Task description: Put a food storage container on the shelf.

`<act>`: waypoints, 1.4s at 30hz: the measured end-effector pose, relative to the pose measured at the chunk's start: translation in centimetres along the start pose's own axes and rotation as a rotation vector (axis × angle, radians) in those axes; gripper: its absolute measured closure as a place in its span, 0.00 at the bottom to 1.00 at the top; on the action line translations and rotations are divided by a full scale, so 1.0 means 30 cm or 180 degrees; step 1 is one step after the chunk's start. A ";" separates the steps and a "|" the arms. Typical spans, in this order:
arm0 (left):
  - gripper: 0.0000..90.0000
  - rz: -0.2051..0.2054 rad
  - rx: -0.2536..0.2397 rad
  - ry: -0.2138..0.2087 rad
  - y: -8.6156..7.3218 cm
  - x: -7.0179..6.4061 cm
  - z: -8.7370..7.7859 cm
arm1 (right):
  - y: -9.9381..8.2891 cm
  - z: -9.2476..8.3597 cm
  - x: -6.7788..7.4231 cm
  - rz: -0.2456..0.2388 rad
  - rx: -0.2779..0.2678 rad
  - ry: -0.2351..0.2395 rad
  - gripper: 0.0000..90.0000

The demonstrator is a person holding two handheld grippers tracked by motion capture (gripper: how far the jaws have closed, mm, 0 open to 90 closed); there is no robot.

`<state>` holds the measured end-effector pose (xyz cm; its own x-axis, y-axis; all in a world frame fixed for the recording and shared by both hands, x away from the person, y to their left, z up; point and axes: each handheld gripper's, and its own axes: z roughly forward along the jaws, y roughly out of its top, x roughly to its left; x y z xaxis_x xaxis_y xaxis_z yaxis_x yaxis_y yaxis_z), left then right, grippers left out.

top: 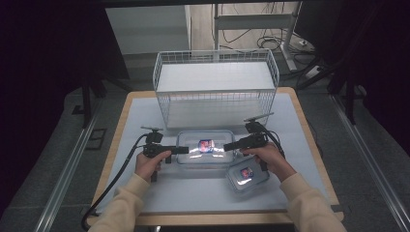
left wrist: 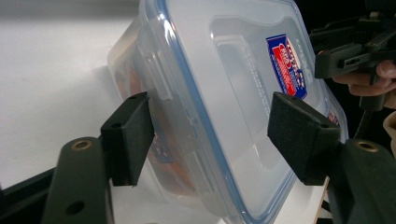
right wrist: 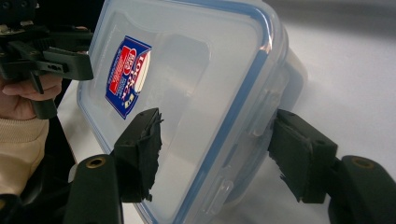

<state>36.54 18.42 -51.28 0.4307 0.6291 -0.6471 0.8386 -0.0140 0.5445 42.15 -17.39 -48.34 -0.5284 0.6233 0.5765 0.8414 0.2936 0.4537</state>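
A large clear food container (top: 205,147) with a blue-sealed lid and a blue-red label lies at the table's middle, just in front of the wire basket. My left gripper (top: 185,150) points at its left end and my right gripper (top: 228,146) at its right end. In the left gripper view the container (left wrist: 224,84) lies between the spread jaws of the left gripper (left wrist: 212,137), one pad (left wrist: 128,135) beside its latched wall. In the right gripper view the right gripper (right wrist: 219,156) likewise straddles the container (right wrist: 187,79). Both grippers are open.
A smaller lidded container (top: 246,175) with the same label sits under the right hand, near the front right. A white wire basket (top: 215,87) stands at the back of the white mat (top: 140,116). Cables trail from both grippers toward the person.
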 end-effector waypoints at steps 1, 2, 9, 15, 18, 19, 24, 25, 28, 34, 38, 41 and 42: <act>0.37 -0.0006 -0.0019 -0.0006 -0.002 0.000 -0.003 | 0.000 -0.001 0.001 0.0000 -0.0008 -0.0001 0.40; 0.37 0.0011 -0.0023 0.0002 -0.002 -0.001 -0.005 | -0.001 -0.002 0.001 -0.0004 -0.0019 0.0000 0.41; 0.42 0.0051 -0.0093 0.0052 -0.003 -0.010 -0.020 | -0.003 -0.010 0.009 -0.0067 -0.0098 0.0005 0.45; 0.45 0.0119 -0.0136 0.0050 -0.007 -0.013 -0.036 | -0.007 -0.022 0.011 -0.0121 -0.0149 0.0043 0.51; 0.47 0.0113 -0.0164 0.0007 -0.013 -0.009 -0.042 | -0.015 -0.027 0.011 -0.0158 -0.0185 0.0062 0.52; 0.47 0.0123 -0.0160 0.0004 -0.014 -0.009 -0.044 | -0.017 -0.028 0.014 -0.0169 -0.0192 0.0053 0.52; 0.49 0.0170 -0.0177 0.0014 -0.017 -0.015 -0.051 | -0.022 -0.032 0.019 -0.0182 -0.0222 0.0052 0.53; 0.50 0.0192 -0.0181 0.0018 -0.017 -0.015 -0.053 | -0.023 -0.035 0.021 -0.0191 -0.0240 0.0061 0.54; 0.50 0.0212 -0.0193 0.0015 -0.016 -0.015 -0.057 | -0.023 -0.036 0.024 -0.0221 -0.0258 0.0048 0.54; 0.51 0.0225 -0.0224 0.0011 -0.012 -0.010 -0.060 | -0.021 -0.035 0.023 -0.0213 -0.0307 0.0054 0.55; 0.52 0.0257 -0.0231 0.0000 -0.012 -0.009 -0.064 | -0.019 -0.036 0.022 -0.0196 -0.0326 0.0076 0.56; 0.53 0.0287 -0.0245 -0.0037 -0.011 -0.007 -0.070 | -0.019 -0.038 0.019 -0.0196 -0.0340 0.0089 0.56; 0.54 0.0300 -0.0244 -0.0032 -0.010 -0.007 -0.071 | -0.019 -0.038 0.019 -0.0200 -0.0347 0.0092 0.56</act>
<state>35.47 19.95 -50.17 0.5100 0.6200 -0.5963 0.7665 -0.0128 0.6421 41.24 -18.03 -47.49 -0.5839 0.5846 0.5632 0.7901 0.2499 0.5598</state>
